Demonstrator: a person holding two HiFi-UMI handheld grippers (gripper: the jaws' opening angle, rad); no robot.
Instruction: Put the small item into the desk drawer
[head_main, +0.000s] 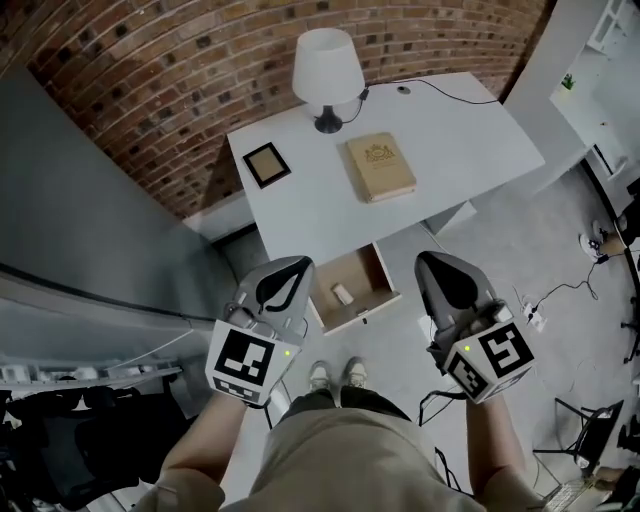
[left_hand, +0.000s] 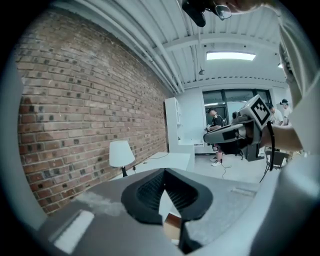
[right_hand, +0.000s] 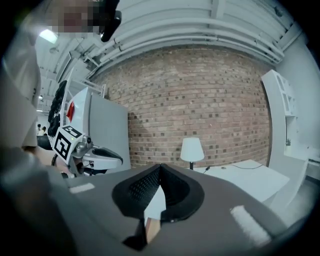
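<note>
Head view. We see the small pale item (head_main: 342, 293) lying inside the open desk drawer (head_main: 358, 312), lower centre of the frame, just below the white desk (head_main: 310, 210). The left gripper (head_main: 298, 268) and right gripper (head_main: 430, 265) flank the drawer at lower left and lower right, both with jaws pressed together and holding nothing. We judge the placement done. What may remain is closing the drawer, which calls for bringing one gripper down to push squarely on its front.
</note>
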